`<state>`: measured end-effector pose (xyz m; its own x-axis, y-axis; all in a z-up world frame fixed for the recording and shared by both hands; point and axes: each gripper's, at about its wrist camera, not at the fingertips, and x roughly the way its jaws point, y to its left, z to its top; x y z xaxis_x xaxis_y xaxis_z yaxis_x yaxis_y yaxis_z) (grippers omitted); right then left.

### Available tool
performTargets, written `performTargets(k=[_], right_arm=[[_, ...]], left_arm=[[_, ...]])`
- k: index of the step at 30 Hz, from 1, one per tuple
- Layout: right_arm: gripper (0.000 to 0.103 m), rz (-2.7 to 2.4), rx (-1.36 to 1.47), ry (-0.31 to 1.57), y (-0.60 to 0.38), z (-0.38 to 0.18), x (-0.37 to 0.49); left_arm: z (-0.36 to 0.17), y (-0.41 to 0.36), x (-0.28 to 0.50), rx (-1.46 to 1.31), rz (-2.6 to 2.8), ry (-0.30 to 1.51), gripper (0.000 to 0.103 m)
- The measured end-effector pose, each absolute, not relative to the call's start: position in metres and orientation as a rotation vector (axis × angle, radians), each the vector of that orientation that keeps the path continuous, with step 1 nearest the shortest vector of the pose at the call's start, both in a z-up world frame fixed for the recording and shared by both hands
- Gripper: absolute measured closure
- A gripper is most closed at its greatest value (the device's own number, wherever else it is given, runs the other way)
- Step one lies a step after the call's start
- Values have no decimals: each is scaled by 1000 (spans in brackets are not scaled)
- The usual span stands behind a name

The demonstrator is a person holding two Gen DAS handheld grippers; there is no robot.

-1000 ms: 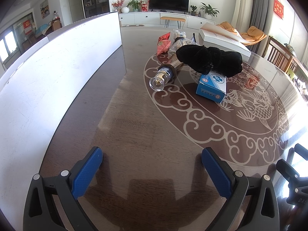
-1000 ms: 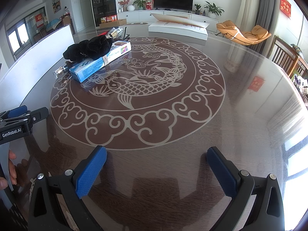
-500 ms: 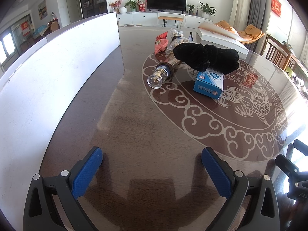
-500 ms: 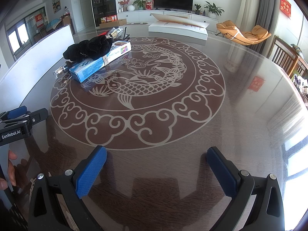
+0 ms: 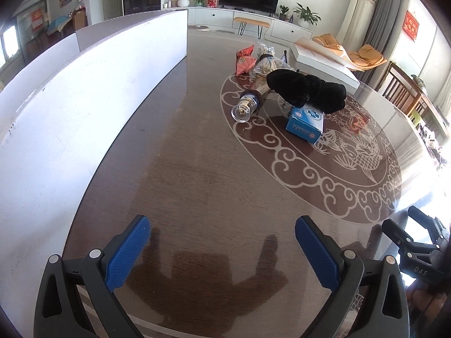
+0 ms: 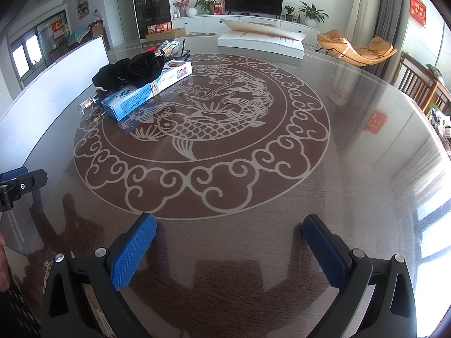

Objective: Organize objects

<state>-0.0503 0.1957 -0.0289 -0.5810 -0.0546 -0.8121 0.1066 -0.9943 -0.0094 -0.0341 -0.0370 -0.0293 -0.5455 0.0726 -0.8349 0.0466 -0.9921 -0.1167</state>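
Note:
A pile of objects lies on the round glass-topped table (image 5: 197, 174): a black cloth (image 5: 307, 90) draped over a blue and white box (image 5: 305, 122), a clear glass bottle (image 5: 248, 104) on its side, a red packet (image 5: 244, 61) and a clear bag (image 5: 267, 62) behind. In the right wrist view the black cloth (image 6: 129, 69) lies on the blue box (image 6: 135, 98) beside a second long box (image 6: 176, 71). My left gripper (image 5: 222, 242) is open and empty, well short of the pile. My right gripper (image 6: 229, 242) is open and empty over the near table edge.
A tall white board (image 5: 93, 90) stands along the table's left side. A flat white box (image 6: 260, 42) lies at the far side. Wooden chairs (image 6: 422, 90) stand to the right. The right gripper's body (image 5: 417, 253) shows at the left view's right edge.
My left gripper has pulled back a little, so the pile looks slightly farther and higher in its view. The right gripper has barely moved.

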Motion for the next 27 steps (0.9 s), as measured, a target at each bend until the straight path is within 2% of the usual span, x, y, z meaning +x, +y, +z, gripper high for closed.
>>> performTargets(k=[5, 11, 14, 17, 21, 27], right_arm=[[0, -2714, 1391, 87, 196, -29, -50], [0, -2714, 1392, 87, 196, -29, -51], [0, -2681, 1448, 91, 195, -28, -55], [0, -2627, 1565, 16, 190, -25, -74], [0, -2560, 1512, -135, 160, -11, -118], [0, -2534, 1482, -55, 79, -10, -179]], left_arm=[[-15, -45, -30, -1420, 2732, -276, 0], [10, -58, -18, -1338, 2803, -215, 0], [17, -73, -16, -1304, 2819, -290, 0], [20, -90, -13, -1264, 2795, -425, 0], [19, -96, -15, -1251, 2778, -500, 0], [9, -83, -19, -1296, 2761, -445, 0]])
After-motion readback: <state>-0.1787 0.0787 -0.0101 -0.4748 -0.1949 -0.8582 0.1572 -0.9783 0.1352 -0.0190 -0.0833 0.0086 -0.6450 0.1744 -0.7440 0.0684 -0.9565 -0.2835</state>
